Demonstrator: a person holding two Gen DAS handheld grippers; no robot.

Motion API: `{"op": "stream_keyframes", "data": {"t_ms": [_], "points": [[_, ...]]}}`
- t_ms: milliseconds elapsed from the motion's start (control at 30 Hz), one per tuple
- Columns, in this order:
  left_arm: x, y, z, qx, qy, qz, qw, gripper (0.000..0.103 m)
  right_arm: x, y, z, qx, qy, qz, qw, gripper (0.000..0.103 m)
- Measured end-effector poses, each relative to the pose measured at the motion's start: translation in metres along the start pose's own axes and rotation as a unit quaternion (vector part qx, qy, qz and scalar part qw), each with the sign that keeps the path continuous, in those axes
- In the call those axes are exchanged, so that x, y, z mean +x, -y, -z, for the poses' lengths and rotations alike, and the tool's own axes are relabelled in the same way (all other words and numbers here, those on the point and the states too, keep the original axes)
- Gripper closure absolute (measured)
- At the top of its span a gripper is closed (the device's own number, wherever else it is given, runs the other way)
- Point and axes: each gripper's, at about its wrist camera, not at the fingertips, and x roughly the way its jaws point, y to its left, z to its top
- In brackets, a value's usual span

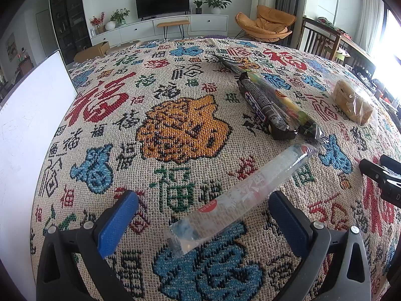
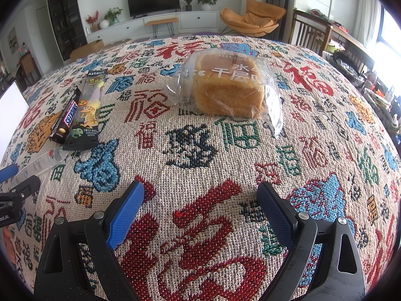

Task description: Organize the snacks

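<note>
Between the wide-open left gripper [image 1: 204,222], low in frame: a clear snack stick [image 1: 240,195], long axis slanting up-right, nearer this hand. Further upper right, chocolate bar [image 1: 260,106] beside gummy pack [image 1: 280,100]. Right gripper [image 2: 200,212] spread, empty; bagged bread [image 2: 230,85] dead ahead, well apart. Woven tablecloth [image 2: 190,148]; television [image 1: 162,2] behind.

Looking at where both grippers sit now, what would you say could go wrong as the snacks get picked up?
1. The left gripper is open around the clear-wrapped stick snack, which lies diagonally between the pads; closing may pinch slippery film and let it twist out.
2. The Snickers bar touches the dark cartoon packet; grabbing one could drag the other.
3. The bagged bread loaf, ahead of the open right gripper, is soft and may be squashed.
</note>
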Motion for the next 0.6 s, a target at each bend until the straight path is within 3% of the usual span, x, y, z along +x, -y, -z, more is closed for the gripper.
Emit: {"op": "stream_keyframes", "data": {"t_ms": [367, 467, 600], "points": [[-0.004, -0.002, 0.001, -0.002, 0.006, 0.005, 1.0000, 0.000, 0.000, 0.000, 0.000, 0.000, 0.000, 0.000, 1.000, 0.009], [-0.031, -0.007, 0.008, -0.017, 0.072, -0.013, 0.9972, 0.000, 0.000, 0.000, 0.000, 0.000, 0.000, 0.000, 1.000, 0.009], [-0.067, -0.016, 0.020, -0.044, 0.166, -0.056, 0.9836, 0.000, 0.000, 0.000, 0.000, 0.000, 0.000, 0.000, 1.000, 0.009]]}}
